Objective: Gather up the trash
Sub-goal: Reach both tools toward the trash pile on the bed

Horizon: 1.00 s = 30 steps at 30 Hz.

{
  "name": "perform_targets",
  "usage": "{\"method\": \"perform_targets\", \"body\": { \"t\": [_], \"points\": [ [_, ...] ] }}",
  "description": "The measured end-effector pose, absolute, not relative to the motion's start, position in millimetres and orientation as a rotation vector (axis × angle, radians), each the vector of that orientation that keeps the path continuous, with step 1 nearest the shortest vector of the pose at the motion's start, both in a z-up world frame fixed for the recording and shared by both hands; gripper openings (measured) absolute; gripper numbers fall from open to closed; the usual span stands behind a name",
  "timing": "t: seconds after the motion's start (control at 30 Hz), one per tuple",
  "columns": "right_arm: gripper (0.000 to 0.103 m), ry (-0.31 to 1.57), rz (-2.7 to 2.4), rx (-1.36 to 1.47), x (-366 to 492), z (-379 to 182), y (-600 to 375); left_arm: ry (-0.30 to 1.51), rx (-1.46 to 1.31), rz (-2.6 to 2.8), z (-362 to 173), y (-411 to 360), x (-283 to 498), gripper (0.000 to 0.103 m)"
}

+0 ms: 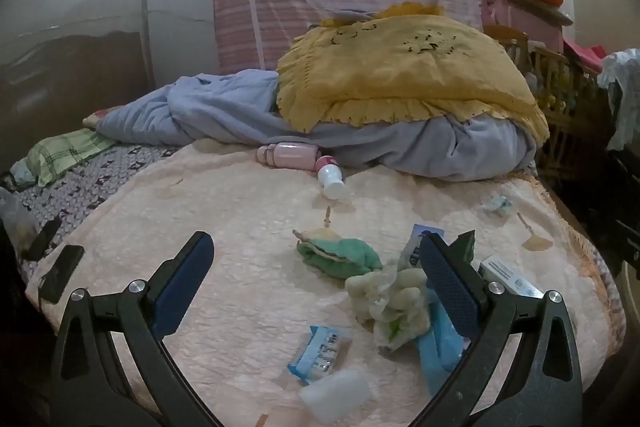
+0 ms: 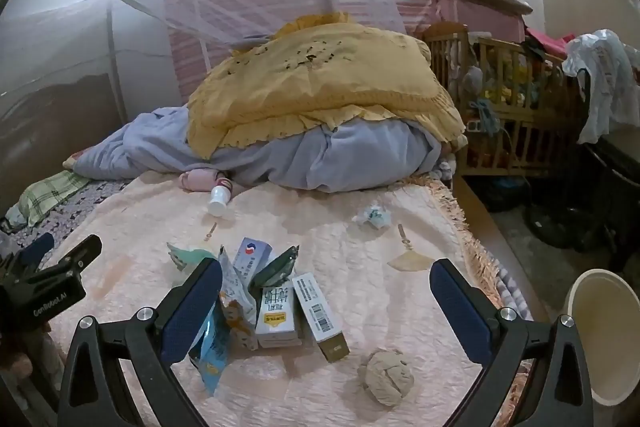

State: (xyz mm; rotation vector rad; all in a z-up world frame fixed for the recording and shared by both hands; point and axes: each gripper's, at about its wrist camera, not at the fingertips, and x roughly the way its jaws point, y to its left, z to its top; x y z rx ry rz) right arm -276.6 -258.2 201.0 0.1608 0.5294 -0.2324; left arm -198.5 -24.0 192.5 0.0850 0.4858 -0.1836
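Trash lies on a pink quilted bedspread point(image 2: 360, 251). In the right wrist view, small cardboard boxes point(image 2: 316, 311) and crumpled wrappers point(image 2: 236, 303) sit between the fingers of my open right gripper point(image 2: 326, 277), with a beige paper ball point(image 2: 386, 381) close in front and a white crumpled tissue point(image 2: 374, 215) farther off. In the left wrist view, my open left gripper point(image 1: 316, 255) hovers over a green cloth item point(image 1: 340, 255), crumpled plastic point(image 1: 394, 307), a blue-white wrapper point(image 1: 320, 351) and a white lump point(image 1: 336, 395). Both grippers are empty.
A white bucket point(image 2: 600, 335) stands on the floor right of the bed. A white bottle point(image 2: 219, 201) and pink bottle point(image 1: 286, 155) lie by the blue blanket point(image 2: 340, 155) under a yellow cover point(image 2: 320, 91). A wooden crib point(image 2: 512, 107) stands at right. The left gripper's body point(image 2: 44, 287) shows at left.
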Motion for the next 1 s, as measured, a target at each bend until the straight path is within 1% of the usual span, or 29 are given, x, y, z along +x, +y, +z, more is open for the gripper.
{"method": "perform_targets", "body": {
  "t": [1.0],
  "points": [
    [0.103, 0.568, -0.239, 0.161, -273.8, 193.8, -259.9, 0.535, 0.045, -0.230, 178.8, -26.3, -197.5, 0.102]
  ]
}}
